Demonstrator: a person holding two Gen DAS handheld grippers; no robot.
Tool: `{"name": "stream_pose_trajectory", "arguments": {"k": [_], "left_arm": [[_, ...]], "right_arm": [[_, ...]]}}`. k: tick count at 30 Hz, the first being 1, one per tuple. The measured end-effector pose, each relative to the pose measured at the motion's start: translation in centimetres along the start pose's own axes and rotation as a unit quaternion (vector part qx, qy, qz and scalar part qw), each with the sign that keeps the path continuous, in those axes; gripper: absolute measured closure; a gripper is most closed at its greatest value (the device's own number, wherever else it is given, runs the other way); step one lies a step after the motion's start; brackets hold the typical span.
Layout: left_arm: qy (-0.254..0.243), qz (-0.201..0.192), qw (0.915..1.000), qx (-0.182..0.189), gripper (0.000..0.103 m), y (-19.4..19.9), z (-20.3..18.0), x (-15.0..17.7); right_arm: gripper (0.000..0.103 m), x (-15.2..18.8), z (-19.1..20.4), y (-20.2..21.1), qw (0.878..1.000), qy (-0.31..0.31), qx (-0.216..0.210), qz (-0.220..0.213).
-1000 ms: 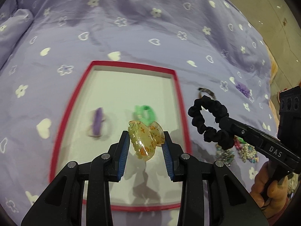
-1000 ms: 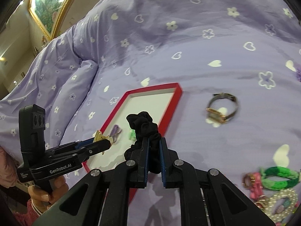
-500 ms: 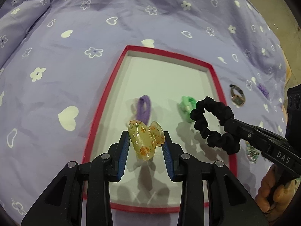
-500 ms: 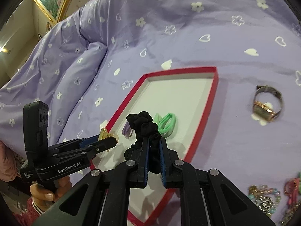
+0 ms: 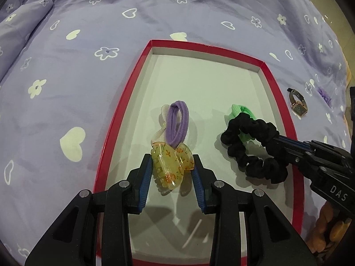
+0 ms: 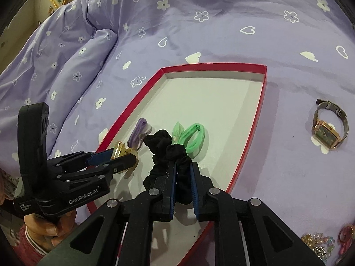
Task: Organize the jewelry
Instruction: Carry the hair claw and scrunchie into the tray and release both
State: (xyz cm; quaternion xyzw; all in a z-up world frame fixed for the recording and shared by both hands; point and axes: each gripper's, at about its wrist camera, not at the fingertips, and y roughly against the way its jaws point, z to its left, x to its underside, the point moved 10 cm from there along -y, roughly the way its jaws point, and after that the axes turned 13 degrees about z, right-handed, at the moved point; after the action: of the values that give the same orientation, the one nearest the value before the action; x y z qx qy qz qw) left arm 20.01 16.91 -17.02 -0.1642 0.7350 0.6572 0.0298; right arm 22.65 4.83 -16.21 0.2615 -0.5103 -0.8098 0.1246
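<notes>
A red-rimmed tray [image 5: 208, 52] with a white floor lies on the purple bedspread. My left gripper [image 5: 172, 158] is shut on an amber hair claw clip [image 5: 170, 166] low over the tray's near part, just in front of a purple hair tie [image 5: 177, 124]. My right gripper [image 6: 183, 165] holds a black scrunchie [image 6: 164, 144] that rests on the tray floor beside a green hair tie [image 6: 195, 137]. Its jaws are opening, with the scrunchie's fabric still filling the gap between the pads. The left gripper [image 6: 131, 158] shows at the tray's left rim [image 6: 213, 66].
A gold square-faced watch [image 6: 328, 130] lies on the bedspread right of the tray. A heap of bracelets and beads [image 6: 319, 243] sits at the bottom right. A small purple item [image 5: 324, 95] lies beyond the watch. A rolled fold of duvet [image 6: 73, 66] rises at the left.
Both grippers have come down and over the tray with their items. The scrunchie now touches the tray floor by the green tie, and the right pads stand slightly wider apart.
</notes>
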Motion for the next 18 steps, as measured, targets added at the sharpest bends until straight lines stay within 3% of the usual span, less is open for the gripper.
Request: {"name": "stream_pose_trajectory", "arguments": {"k": [9,11,18], "left_arm": [[-0.002,0.006,1.0,-0.002,0.068,0.0,-0.1,0.0],[-0.002,0.006,1.0,-0.003,0.064,0.1,-0.2,0.0],[0.0,-0.002,1.0,-0.003,0.053,1.1,-0.3,0.2]], "right_arm": [[0.082,-0.1,0.1,0.1,1.0,0.004,-0.006,0.005],[0.075,-0.1,0.0,0.2,1.0,0.002,-0.007,0.004],[0.074,0.0,0.4,1.5,1.0,-0.001,-0.014,-0.008]]}}
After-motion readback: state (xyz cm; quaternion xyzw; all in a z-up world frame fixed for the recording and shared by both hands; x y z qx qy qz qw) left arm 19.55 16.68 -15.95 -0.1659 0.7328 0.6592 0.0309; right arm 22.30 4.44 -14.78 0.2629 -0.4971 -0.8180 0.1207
